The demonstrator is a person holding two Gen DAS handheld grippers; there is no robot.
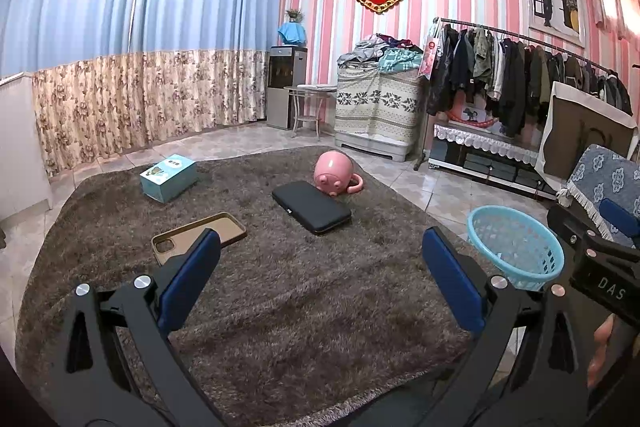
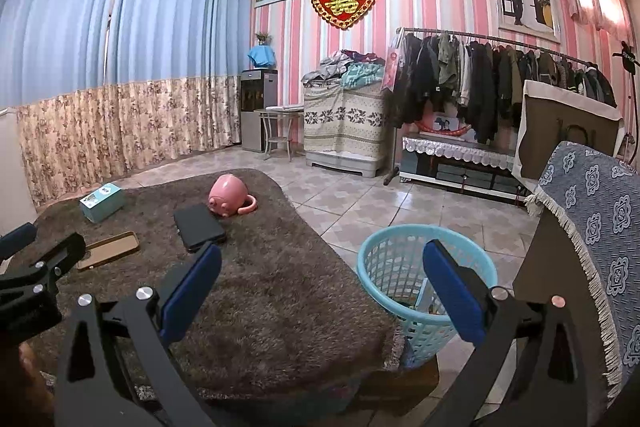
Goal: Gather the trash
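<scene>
A light blue mesh basket [image 1: 516, 243] [image 2: 404, 267] stands on the floor by the right edge of a brown shaggy cover [image 1: 280, 267] [image 2: 260, 287]. On the cover lie a teal box [image 1: 169, 177] [image 2: 102, 202], a brown phone case [image 1: 199, 235] [image 2: 108, 250], a black flat case [image 1: 311, 206] [image 2: 199, 222] and a pink pig-shaped mug [image 1: 334, 173] [image 2: 228, 199] on its side. My left gripper [image 1: 320, 259] is open and empty above the cover. My right gripper [image 2: 322, 275] is open and empty, its right finger over the basket.
A chair with a blue patterned cloth [image 2: 592, 227] stands close on the right. A clothes rack [image 2: 500, 83], a low cabinet [image 2: 456, 155] and a covered box [image 2: 344, 123] line the back wall. Curtains [image 1: 120, 67] hang on the left. Tiled floor [image 2: 380, 195] lies beyond the cover.
</scene>
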